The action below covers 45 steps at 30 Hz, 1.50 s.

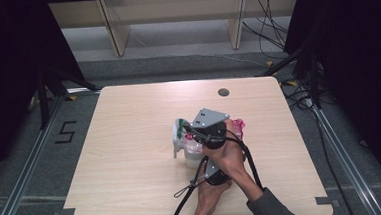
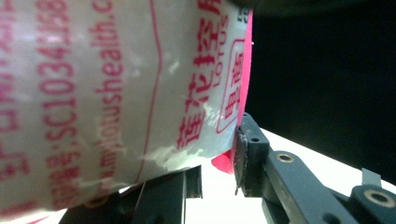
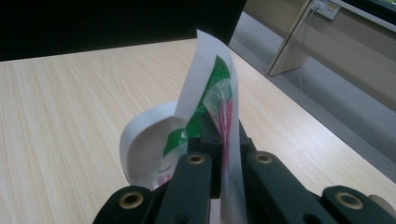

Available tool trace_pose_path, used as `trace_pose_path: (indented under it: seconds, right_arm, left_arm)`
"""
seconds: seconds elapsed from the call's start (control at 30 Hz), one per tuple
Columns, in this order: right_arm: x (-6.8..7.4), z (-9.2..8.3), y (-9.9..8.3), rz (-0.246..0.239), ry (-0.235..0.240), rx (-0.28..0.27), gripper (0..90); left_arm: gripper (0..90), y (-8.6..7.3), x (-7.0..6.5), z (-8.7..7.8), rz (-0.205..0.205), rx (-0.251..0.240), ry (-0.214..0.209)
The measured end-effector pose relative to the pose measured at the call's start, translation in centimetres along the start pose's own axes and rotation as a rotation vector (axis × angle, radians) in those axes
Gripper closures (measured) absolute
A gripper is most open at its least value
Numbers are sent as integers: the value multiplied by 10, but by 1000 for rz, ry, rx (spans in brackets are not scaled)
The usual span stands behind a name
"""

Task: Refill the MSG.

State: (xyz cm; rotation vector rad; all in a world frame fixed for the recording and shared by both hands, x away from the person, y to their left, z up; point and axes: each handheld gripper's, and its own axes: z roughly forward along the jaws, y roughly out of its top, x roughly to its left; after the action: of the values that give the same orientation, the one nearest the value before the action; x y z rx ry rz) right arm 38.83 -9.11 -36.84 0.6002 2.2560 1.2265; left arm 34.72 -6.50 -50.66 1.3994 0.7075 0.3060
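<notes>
pouch [image 2: 107, 93] printed "lotus" clamped in left gripper [image 2: 215, 172]; right gripper [image 3: 219, 154] pinches green-white packet [image 3: 210, 93].

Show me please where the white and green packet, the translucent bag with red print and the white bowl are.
white and green packet [image 3: 208, 79], right gripper view, on its green patch.
translucent bag with red print [image 2: 116, 84], left gripper view, on its printed side.
white bowl [image 3: 144, 140], right gripper view, on its inner wall.

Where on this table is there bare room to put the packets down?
The table's whole left half, from the white and green packet to the left edge, is bare. So is the far strip around the grey hole. It is crowded at centre, where both grippers and the pink packet meet.
</notes>
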Motion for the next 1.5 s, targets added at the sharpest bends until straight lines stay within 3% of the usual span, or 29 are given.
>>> trace_pose_path:
  seconds: [0.07, 0.1, 0.13, 0.17, 0.2, 0.4, 0.57, 0.67, 0.73, 1.03, 1.07, 1.13, 1.17, 1.2, 1.5]
  right_arm:
    - [0, 1, 0, -13, -2, 1, 900]
    - [1, 3, -2, -8, 1, 10, 900]
    - [0, 5, -2, -22, 6, 12, 900]
    - [2, 4, -2, -5, 2, 16, 900]
    - [1, 3, -1, -18, 4, 8, 900]
    - [-1, 3, -2, -2, 9, 6, 900]
    - [-1, 1, 0, -23, 10, -2, 900]
    - [0, 2, -1, 5, 14, 5, 900]
    - [-2, 1, 0, -18, 12, -3, 900]
    - [-2, 2, -1, -17, 19, 3, 900]
    - [-2, 2, -1, -16, 20, 6, 900]
    - [-1, 1, 0, -14, 15, 2, 900]
    - [-1, 1, 0, -15, 15, 2, 900]
    - [-1, 2, 0, -18, 17, 6, 900]
    - [-1, 4, -2, -14, 15, 15, 900]
  left_arm:
    - [747, 0, 0, 0, -5, 1, -3]
    - [747, 0, 2, -1, 26, 27, -7]
    - [747, -1, 0, 1, -9, -2, -11]
    - [747, 0, 3, -2, 34, 31, -11]
    - [748, 0, 0, 0, -3, -4, -13]
    - [748, -1, 0, 1, -6, -3, -7]
    - [749, 0, 0, 0, 3, 3, -3]
    - [749, -1, 0, 0, -1, -1, 2]
    - [749, 0, 0, 0, 6, 3, 0]
    - [749, -1, 1, 1, -2, 0, -6]
    - [750, -1, 1, 0, 3, 4, 2]
    - [750, 1, 7, -6, 98, 107, 5]
    - [750, -2, 3, 0, 16, 14, -4]
    - [749, -2, 2, 1, 3, 6, -7]
    - [748, -2, 3, 0, 3, 8, 2]
